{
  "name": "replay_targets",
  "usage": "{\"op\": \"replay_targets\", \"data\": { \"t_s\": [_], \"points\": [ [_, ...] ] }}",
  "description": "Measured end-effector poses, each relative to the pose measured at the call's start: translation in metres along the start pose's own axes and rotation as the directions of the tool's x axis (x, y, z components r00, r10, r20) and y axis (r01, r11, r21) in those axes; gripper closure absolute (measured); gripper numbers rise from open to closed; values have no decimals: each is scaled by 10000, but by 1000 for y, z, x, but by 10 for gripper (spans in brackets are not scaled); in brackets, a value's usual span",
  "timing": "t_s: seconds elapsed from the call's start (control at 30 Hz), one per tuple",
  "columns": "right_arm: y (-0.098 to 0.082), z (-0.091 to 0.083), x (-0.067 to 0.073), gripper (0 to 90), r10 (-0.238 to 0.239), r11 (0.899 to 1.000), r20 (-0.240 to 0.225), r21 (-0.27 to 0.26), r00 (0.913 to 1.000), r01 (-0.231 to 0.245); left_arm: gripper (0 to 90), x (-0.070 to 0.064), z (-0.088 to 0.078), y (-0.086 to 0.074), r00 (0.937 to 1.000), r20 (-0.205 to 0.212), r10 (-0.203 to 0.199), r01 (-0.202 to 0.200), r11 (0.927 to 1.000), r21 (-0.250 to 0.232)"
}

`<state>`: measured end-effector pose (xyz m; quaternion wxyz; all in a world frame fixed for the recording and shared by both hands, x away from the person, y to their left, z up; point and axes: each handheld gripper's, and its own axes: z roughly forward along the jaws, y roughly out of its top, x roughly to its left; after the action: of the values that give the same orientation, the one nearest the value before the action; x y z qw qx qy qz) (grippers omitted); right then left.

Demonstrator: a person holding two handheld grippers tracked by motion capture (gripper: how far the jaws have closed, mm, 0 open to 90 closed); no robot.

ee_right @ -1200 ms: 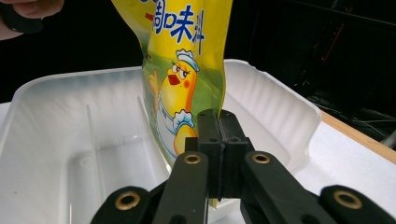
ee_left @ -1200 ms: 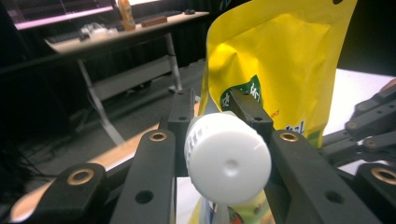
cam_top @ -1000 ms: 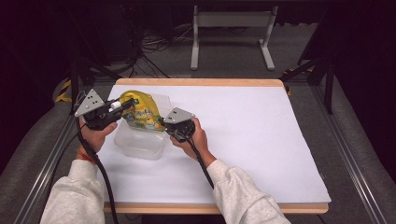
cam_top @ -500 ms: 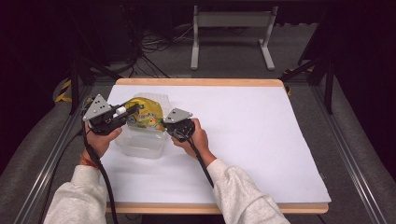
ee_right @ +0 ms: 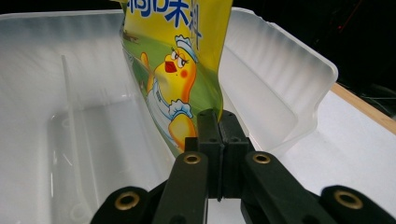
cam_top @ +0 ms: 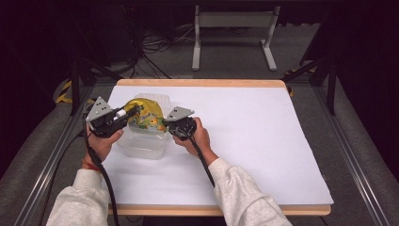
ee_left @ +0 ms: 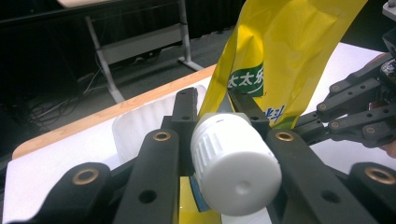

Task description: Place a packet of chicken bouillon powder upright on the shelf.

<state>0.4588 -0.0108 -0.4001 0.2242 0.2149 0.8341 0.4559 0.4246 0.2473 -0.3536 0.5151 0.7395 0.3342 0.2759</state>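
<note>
Yellow foil-like film makes up the spouted pouch (cam_top: 143,115), which in the high view hangs between the two grippers above a clear plastic tub (cam_top: 141,143) near the left of the white surface (cam_top: 263,141). The left gripper (cam_top: 129,113) meets it from the left and the right gripper (cam_top: 168,123) from the right. Beyond the surface, a grey metal stand (cam_top: 233,28) and loose cables on the floor are well apart from the work. Nothing else lies on the surface, so only the tub's rim could catch the pouch.

In the left gripper view, the left gripper (ee_left: 219,135) is clamped around the neck just behind the ribbed white cap (ee_left: 233,170). That neck and cap are the only rigid parts, and I judge them the surest place to hold. The film above creases and bends freely, so the pouch (ee_left: 280,51) looks soft, fairly light and glossy enough to slip. The right gripper (ee_left: 308,123) shows farther off at the pouch's edge.

In the right gripper view, the right gripper (ee_right: 218,123) is pinched tight on a lower edge of the pouch (ee_right: 177,79), beside the printed cartoon chick. A grip on thin film alone may slide or crumple. The tub (ee_right: 280,79) lies open directly behind and below, its translucent walls thin and likely easy to nudge.
</note>
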Motion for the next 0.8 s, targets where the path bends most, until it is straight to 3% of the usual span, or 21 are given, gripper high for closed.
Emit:
{"op": "replay_targets", "data": {
  "t_s": [0.13,0.23,0.4,0.6,0.67,0.8],
  "points": [
    [1,1,-1,894,-32,9999,8,104,10000,31,738,-1,2,-2,9999,-99,35,-34,9999,125],
    [1,2,-2,893,45,9999,-55,115,10000,-44,738,0,1,-5,9997,-17,-234,234,9997,9],
    [3,2,-3,893,-17,9997,-86,225,10000,19,736,-3,1,-6,9997,-221,-132,134,9999,86],
    [2,2,-4,879,238,9995,-180,204,9996,-234,731,-5,-1,-4,9996,-288,-57,60,9999,122],
    [2,1,-4,872,404,9990,-253,193,9989,-400,709,-5,-3,-4,9996,-234,-175,175,9998,22],
    [-1,-2,-2,858,403,9991,-310,162,9987,-398,639,-8,-5,-4,9992,-405,-18,25,9998,173]
  ]
}}
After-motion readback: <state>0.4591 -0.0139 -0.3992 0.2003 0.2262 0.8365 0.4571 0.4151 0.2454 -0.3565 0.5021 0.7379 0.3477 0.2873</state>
